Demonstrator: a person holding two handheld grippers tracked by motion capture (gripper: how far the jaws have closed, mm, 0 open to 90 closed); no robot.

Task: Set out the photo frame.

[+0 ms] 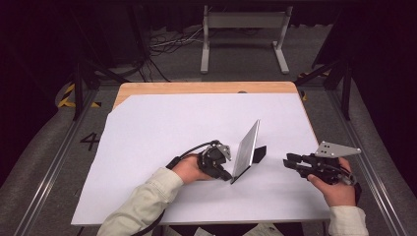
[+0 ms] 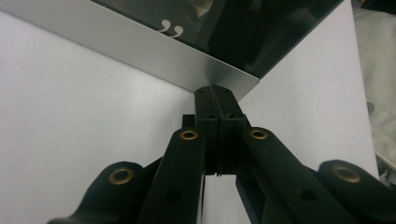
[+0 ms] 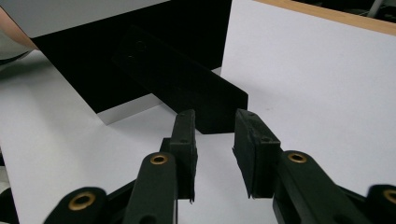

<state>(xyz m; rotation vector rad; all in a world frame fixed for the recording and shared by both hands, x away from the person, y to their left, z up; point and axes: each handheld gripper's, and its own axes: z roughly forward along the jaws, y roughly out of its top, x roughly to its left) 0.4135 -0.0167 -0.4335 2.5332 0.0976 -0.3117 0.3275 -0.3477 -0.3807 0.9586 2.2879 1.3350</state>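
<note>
Propping a photo frame upright on the white sheet

Standing tilted on its black back leg, the frame is risking a tip-over: the left gripper, jaws pressed together with nothing visible between them, is touching its lower corner, and a nudge could be sliding it; the right gripper, jaws apart and empty, is hovering just short of the leg, which could fold if bumped

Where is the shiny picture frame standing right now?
The picture frame stands propped on the white sheet, right of the middle in the high view, between the left gripper at its lower corner and the right gripper.
</note>
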